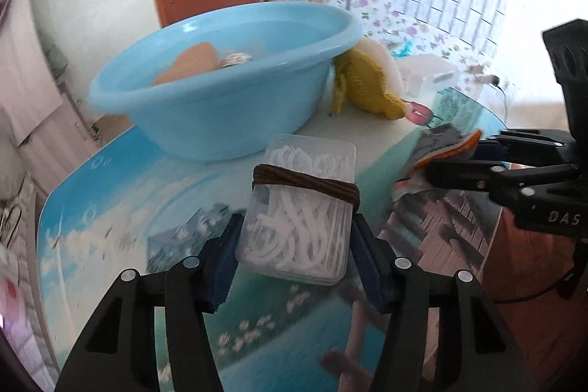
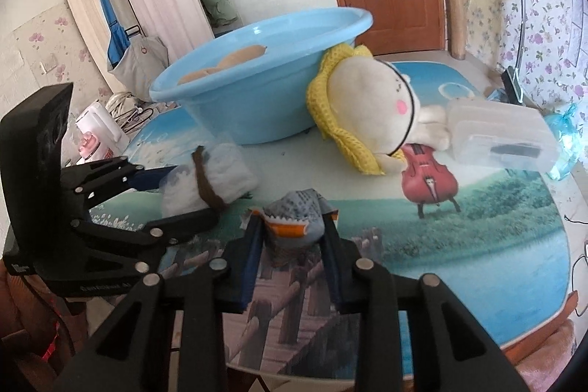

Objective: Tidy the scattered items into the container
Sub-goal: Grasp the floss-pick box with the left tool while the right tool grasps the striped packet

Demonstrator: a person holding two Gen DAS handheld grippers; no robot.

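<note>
Left wrist: left tongs [image 1: 294, 245] grip floss box [image 1: 299, 208]; right tongs [image 2: 292, 237] grip sock [image 2: 296, 219].

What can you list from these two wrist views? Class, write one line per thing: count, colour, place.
basin: one, light blue, back of table, tan items inside
floss pick box: one, clear, brown band around it, between the left gripper's fingers
sock: one, grey and orange, between the right gripper's fingers
plush doll: one, cream with yellow knit, leaning against basin
plastic case: one, clear, right of doll
table: one, scenic print
left gripper: one, black
right gripper: one, black
</note>
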